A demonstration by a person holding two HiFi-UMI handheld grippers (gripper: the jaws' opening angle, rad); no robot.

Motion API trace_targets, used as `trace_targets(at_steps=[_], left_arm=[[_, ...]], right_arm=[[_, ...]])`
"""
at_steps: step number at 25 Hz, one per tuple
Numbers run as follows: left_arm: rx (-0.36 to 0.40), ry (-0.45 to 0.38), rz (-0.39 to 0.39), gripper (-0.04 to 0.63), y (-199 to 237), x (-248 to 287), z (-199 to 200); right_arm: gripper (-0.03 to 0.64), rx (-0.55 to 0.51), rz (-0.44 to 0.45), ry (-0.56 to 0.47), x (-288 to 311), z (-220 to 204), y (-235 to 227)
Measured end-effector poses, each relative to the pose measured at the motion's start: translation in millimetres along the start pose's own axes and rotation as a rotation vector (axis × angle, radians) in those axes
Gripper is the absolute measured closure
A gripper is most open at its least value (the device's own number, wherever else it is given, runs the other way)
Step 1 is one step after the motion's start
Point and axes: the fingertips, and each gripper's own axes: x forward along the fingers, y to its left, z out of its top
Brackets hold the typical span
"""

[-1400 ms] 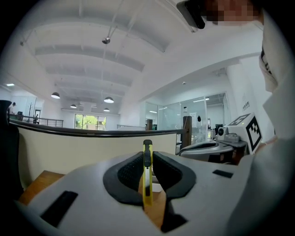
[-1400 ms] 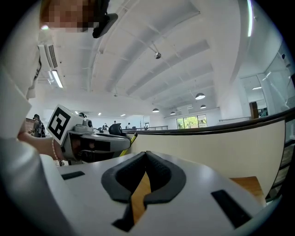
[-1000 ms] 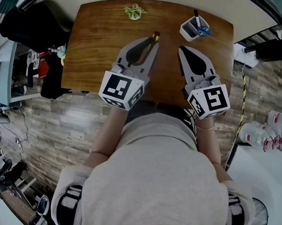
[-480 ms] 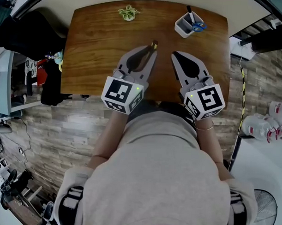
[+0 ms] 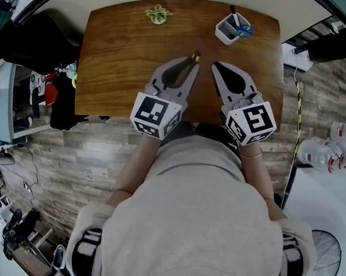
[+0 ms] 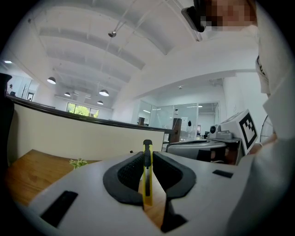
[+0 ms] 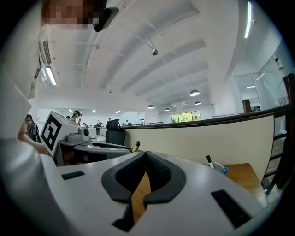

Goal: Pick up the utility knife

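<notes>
The utility knife (image 6: 147, 177) is a slim yellow one with a black slider. It stands on edge between the pads of my left gripper (image 6: 147, 154), which is shut on it. In the head view its dark tip (image 5: 194, 54) sticks out past the left gripper (image 5: 192, 58) over the middle of the wooden table (image 5: 125, 53). My right gripper (image 5: 215, 65) hovers just to the right of it, a small gap apart. In the right gripper view its jaws (image 7: 146, 154) meet at the tips with nothing between them, and the knife's yellow end (image 7: 135, 147) shows to the left.
A white pen holder (image 5: 232, 29) with blue scissors and a pen stands at the table's far right, also seen in the right gripper view (image 7: 214, 165). A small green plant (image 5: 157, 14) sits at the far edge, left of centre. A low cream wall runs behind the table.
Both grippers have sunk a little and drawn slightly toward the table's near edge. The knife has stayed clamped in the left gripper.
</notes>
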Motion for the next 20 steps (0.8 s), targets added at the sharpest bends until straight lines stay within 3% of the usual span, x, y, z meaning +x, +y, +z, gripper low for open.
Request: trace_targets(at_steps=[20], left_arm=[[0.006, 0.01, -0.011, 0.519, 1.0, -7.2, -2.6]], right_arm=[[0.606, 0.018, 0.014, -0.002, 4.6, -3.9, 7.7]])
